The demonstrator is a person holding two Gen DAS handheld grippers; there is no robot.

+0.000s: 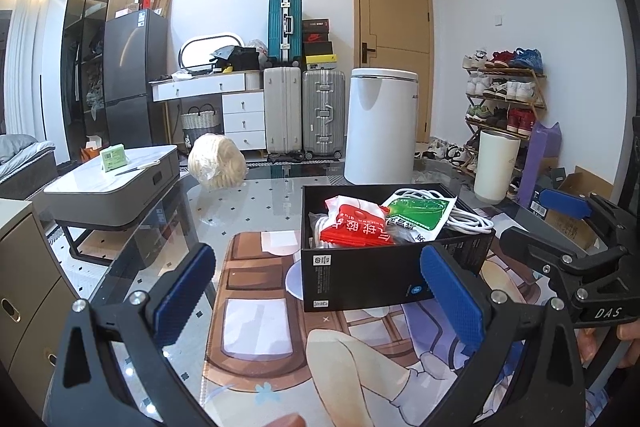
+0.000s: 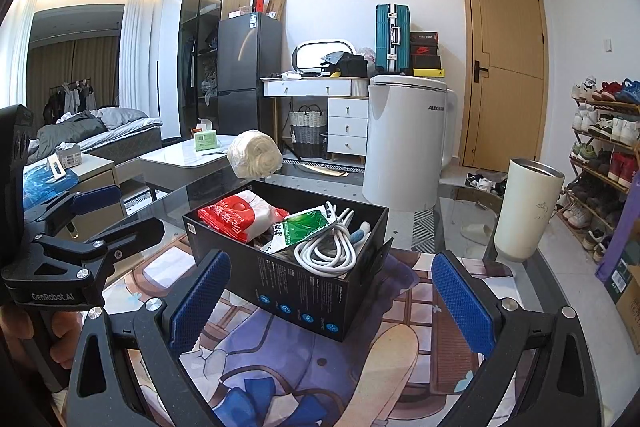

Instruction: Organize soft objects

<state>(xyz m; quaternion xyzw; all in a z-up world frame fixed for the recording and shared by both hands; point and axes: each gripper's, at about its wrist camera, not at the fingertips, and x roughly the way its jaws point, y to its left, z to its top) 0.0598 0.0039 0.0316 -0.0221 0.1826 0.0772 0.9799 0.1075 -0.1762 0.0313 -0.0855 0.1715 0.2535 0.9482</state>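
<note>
The left gripper hangs spread and empty over the counter, the black box of soft packets just ahead. From the right wrist, the right gripper is likewise spread, the box between its fingers.

— What's behind the table on my feed?
— I see white walls, a tan wooden door, a dark fridge, stacked suitcases and a shoe rack.
— Lighting?
— Bright ceiling lights; a bed lies far left.
</note>
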